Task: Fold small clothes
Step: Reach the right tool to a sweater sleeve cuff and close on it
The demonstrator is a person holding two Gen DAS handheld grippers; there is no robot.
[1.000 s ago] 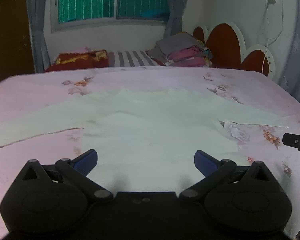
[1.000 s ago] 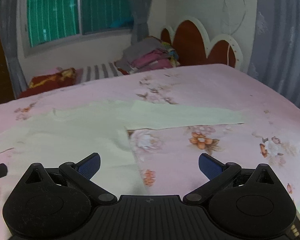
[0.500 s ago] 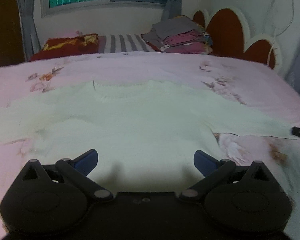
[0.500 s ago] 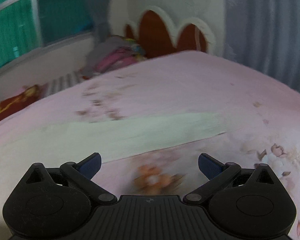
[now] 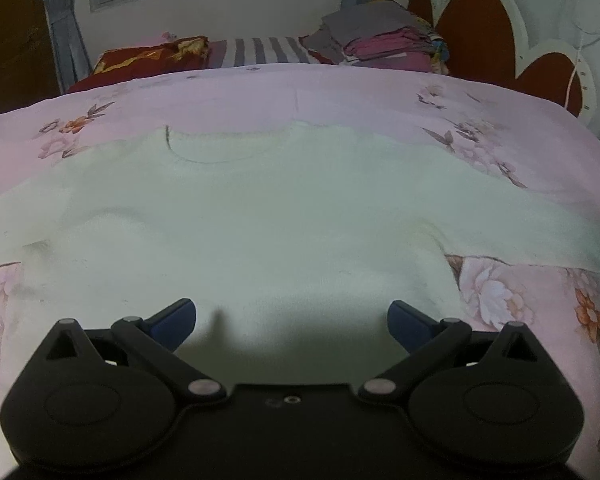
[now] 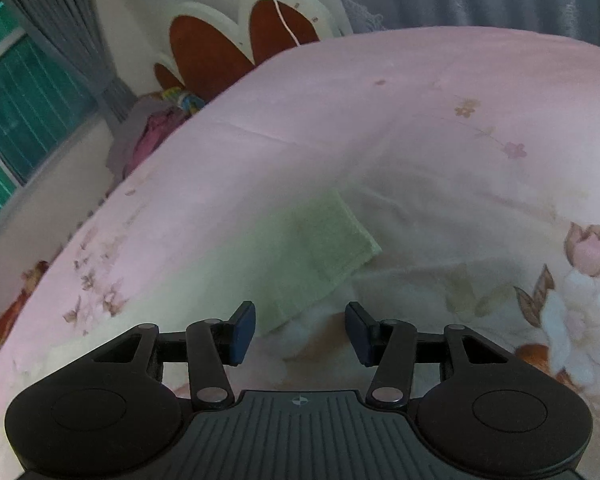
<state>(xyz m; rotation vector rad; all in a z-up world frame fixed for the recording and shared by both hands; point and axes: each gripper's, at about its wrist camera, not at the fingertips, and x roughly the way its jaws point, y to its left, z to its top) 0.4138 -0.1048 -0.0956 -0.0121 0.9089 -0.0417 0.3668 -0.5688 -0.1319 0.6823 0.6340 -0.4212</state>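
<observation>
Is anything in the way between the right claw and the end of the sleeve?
No, nothing visible. The right claw is open, just short of the pale green sleeve, which lies flat on the pink bedsheet with only bare sheet around it.

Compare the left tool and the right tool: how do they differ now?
The left tool has its fingers spread wide; the right tool has them much narrower, though apart. The left tool faces the body of the pale sweater; the right tool faces its sleeve cuff. Both hold nothing.

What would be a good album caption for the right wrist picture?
Right gripper, partly open, poised at the cuff of a pale green sleeve lying on a pink floral bedsheet.
</observation>
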